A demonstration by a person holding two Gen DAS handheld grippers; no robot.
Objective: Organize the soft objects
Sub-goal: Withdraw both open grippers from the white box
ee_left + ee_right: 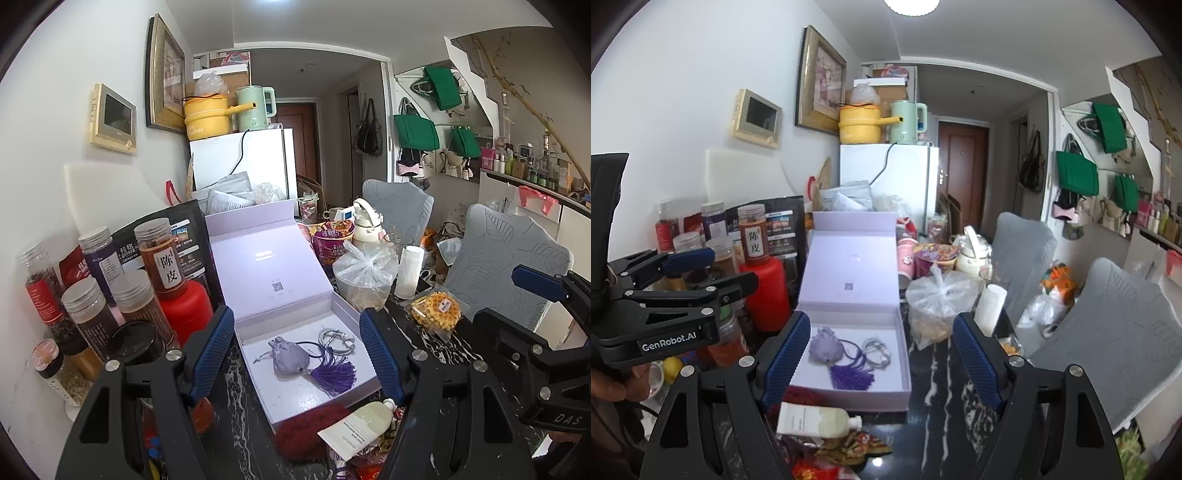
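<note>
Nearest to us, our left gripper (297, 350) hangs with its blue-padded fingers spread wide and nothing between them; through the gap we see the open box. Our right gripper (879, 354) is likewise released, its fingers parted and empty above the dark marble table (938, 406). In the right wrist view the left gripper shows at the left edge, held in a hand (613, 384).

Just below the fingers lies a cream tube (360, 421) on its side, and beside it a dark red fuzzy cloth (306, 430), touching the near wall of the box. The tube lies partly over the cloth.

The lilac box (258, 398) sits open on the table, its lid (266, 258) tilted up and back. Inside, on the floor of the box, rests a small grey-lilac pouch (290, 360) with a purple tassel (334, 376) trailing toward us. Just beyond it, also in the box, lies a coiled white cord (338, 338).

Left of the box stand several jars (160, 258) and a red bottle (186, 306), close against one another. Right of it are a knotted plastic bag (364, 273), a white roll (410, 271) and a wrapped waffle (436, 308).

Farther off stand two grey chairs (506, 258), then a white fridge (255, 158) with a yellow pot (207, 118) and a green kettle (255, 107) on top.
</note>
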